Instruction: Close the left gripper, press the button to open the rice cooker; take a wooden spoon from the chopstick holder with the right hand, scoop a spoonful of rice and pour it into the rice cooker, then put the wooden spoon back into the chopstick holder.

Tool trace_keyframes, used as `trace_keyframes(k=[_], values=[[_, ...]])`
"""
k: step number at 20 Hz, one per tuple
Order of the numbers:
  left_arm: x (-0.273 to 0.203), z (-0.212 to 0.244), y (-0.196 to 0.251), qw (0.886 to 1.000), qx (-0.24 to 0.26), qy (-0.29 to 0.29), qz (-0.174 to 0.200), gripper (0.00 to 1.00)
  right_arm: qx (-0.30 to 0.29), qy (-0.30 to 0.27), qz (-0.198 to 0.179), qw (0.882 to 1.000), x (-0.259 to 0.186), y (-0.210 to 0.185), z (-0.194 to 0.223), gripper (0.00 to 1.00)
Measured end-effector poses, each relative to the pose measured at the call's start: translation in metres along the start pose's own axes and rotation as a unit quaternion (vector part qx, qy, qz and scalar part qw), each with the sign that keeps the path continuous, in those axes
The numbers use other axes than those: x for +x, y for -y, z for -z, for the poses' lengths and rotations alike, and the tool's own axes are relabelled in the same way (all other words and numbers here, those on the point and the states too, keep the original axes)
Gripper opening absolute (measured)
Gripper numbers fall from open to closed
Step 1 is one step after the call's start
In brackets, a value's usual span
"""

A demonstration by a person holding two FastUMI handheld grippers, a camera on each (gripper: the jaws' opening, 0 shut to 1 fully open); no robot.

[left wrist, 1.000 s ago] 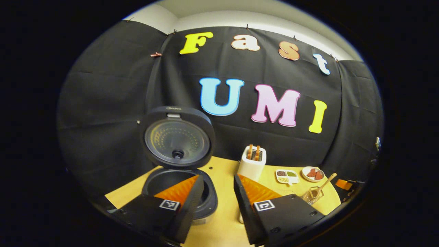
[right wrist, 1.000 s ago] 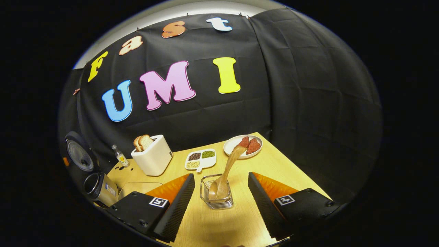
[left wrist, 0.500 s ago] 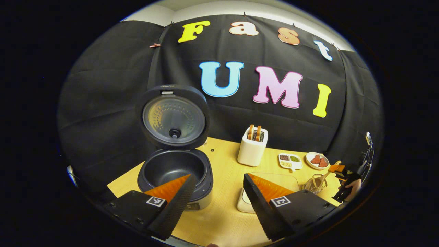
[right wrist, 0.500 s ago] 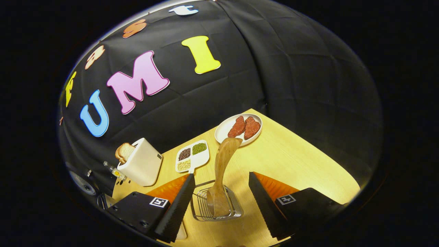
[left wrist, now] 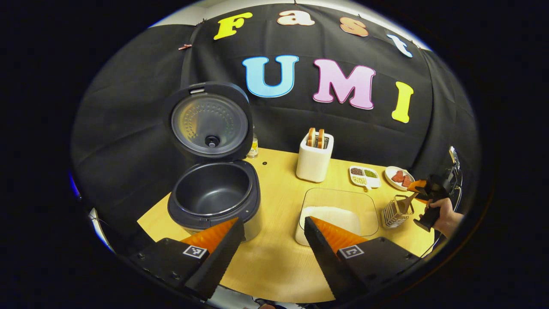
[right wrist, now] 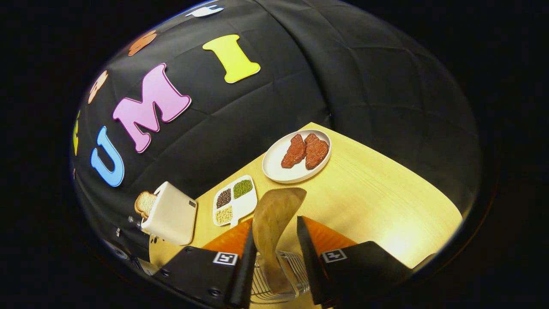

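Now my left gripper has backed away from the rice cooker; a second ago its fingers hung right over the pot mouth, and at this moment the whole cooker sits clear at about 10 o'clock in the left gripper view, lid standing upright, inner pot dark and with no rice that I can see. Left fingers are apart, holding nothing. So the button step reads as done. Pulling back also brought the rice tray into sight at about 1 o'clock, white rice lying in its near part. Meanwhile my right gripper has come in on the wooden spoon: a second ago the spoon stood well ahead between wide fingers, now its handle rises close between them, and the fingers have narrowed to either side of it. Whether both are pressing on the wood I cannot tell; a sliver of gap seems to remain on the 3 o'clock side. The spoon's bowl is down in the wire chopstick holder, at 6 o'clock in the right gripper view. In the left gripper view that same gripper and the hand on it sit at 3 o'clock, just beside the holder. My read: the grasp is nearly made; the lift is next, best kept straight up so the holder does not tip.
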State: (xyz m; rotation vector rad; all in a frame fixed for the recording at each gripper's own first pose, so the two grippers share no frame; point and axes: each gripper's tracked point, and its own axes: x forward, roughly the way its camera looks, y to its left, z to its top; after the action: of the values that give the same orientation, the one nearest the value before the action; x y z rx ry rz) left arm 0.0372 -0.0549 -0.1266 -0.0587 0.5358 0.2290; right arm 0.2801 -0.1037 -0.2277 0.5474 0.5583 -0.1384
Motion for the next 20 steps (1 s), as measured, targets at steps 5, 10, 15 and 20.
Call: trace_keyframes(k=[5, 10, 15, 20], values=[[-0.005, 0.015, 0.015, 1.0, 0.012, -0.015, 0.012, 0.96, 0.021, 0.004, 0.008, 1.0, 0.006, -0.006, -0.001, 0.15], [-0.006, 0.016, 0.017, 1.0, -0.001, -0.007, 0.029, 0.96, 0.008, 0.023, -0.015, 1.0, -0.032, -0.024, -0.018, 0.2], [-0.01, 0.013, -0.013, 0.999, -0.028, 0.005, 0.032, 0.96, -0.018, 0.074, -0.038, 0.996, -0.071, -0.055, -0.042, 0.19], [-0.013, -0.002, -0.054, 0.998, 0.024, 0.044, 0.026, 0.96, -0.045, 0.097, -0.038, 0.994, -0.113, -0.083, -0.043, 0.19]])
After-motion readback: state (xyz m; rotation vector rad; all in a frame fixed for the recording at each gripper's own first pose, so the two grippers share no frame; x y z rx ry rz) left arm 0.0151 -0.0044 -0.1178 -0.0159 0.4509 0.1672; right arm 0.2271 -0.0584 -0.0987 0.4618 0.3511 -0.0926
